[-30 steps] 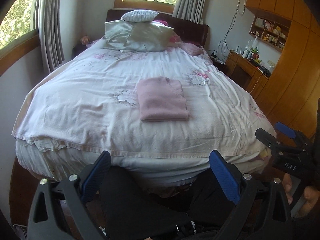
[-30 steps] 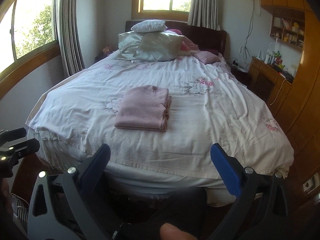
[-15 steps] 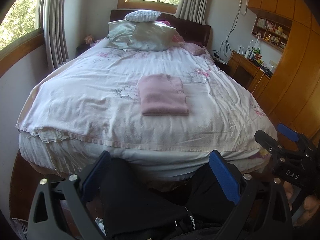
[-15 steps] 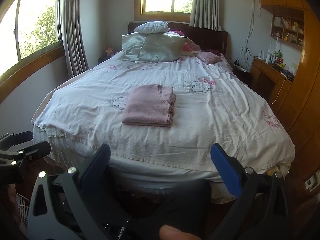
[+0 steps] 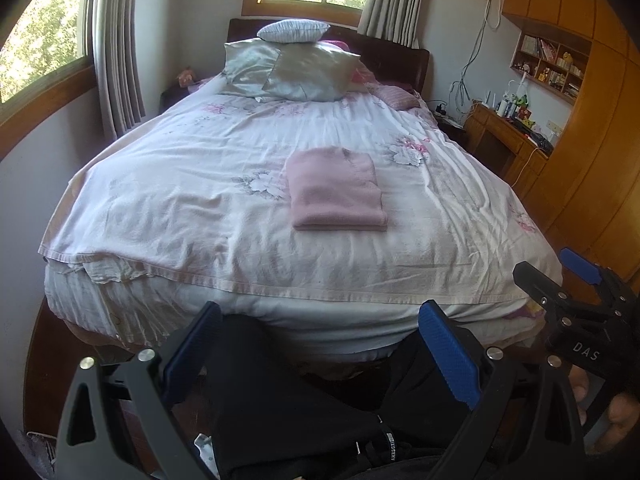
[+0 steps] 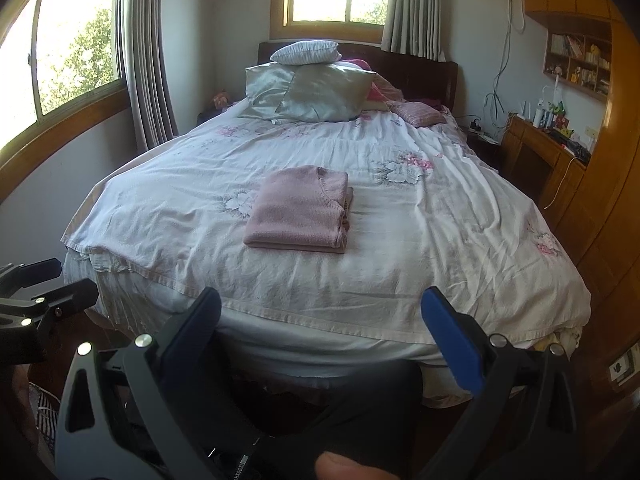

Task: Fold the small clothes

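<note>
Claws both gape wide and hold nothing: the left claw (image 5: 320, 350) and the right claw (image 6: 322, 334) hang past the foot of the bed (image 5: 248, 216), touching none of it. Each is level, aimed toward the pillows (image 6: 316, 90), with the person's dark trousers (image 5: 288, 408) beneath. A folded pink garment (image 6: 298, 210) lies mid-bed on the floral sheet, well apart from both. Only fingertips of the hand (image 5: 612, 412) gripping the right claw show at the frame edge.

pink folded garment (image 5: 337, 189), white pink-flowered bedspread (image 5: 192, 200), silvery pillows (image 5: 308, 72), blue gripper pads (image 5: 450, 354)
</note>
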Tool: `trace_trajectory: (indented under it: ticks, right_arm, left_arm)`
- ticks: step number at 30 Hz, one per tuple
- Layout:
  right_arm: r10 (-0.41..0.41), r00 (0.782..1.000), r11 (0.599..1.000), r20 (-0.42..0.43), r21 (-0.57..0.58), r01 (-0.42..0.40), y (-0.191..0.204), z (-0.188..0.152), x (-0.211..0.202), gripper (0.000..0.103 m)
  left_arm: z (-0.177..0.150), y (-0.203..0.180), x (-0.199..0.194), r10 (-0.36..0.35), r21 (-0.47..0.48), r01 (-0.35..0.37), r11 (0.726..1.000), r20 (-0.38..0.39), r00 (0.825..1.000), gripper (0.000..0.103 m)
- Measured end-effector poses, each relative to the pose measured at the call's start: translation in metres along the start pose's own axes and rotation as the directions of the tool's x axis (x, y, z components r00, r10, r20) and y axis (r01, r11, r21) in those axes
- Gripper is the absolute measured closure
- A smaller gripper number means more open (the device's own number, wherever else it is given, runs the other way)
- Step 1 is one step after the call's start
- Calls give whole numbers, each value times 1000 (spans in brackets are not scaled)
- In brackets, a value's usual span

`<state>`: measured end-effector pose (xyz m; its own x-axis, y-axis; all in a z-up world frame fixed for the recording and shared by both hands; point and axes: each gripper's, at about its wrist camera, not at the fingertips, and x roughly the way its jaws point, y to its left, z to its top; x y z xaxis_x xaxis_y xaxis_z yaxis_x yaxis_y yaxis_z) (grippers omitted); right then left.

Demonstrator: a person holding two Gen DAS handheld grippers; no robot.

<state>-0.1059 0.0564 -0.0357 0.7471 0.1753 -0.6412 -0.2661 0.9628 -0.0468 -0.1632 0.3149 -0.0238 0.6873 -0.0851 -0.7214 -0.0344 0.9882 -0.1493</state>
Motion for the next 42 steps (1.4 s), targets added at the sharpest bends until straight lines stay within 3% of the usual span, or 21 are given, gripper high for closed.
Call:
trace_trajectory:
  ticks: [15,42]
  right_arm:
    - [-5,1000,1000,25,-17,6,2,2,9,3]
    - [18,1000,1000,-14,-21,-18,1,10,36,3]
  left_arm:
    - [3,1,15,21,-2,-21,1000,-23,1000,4]
    - [13,5,37,59,8,-59,998,-40,997,4]
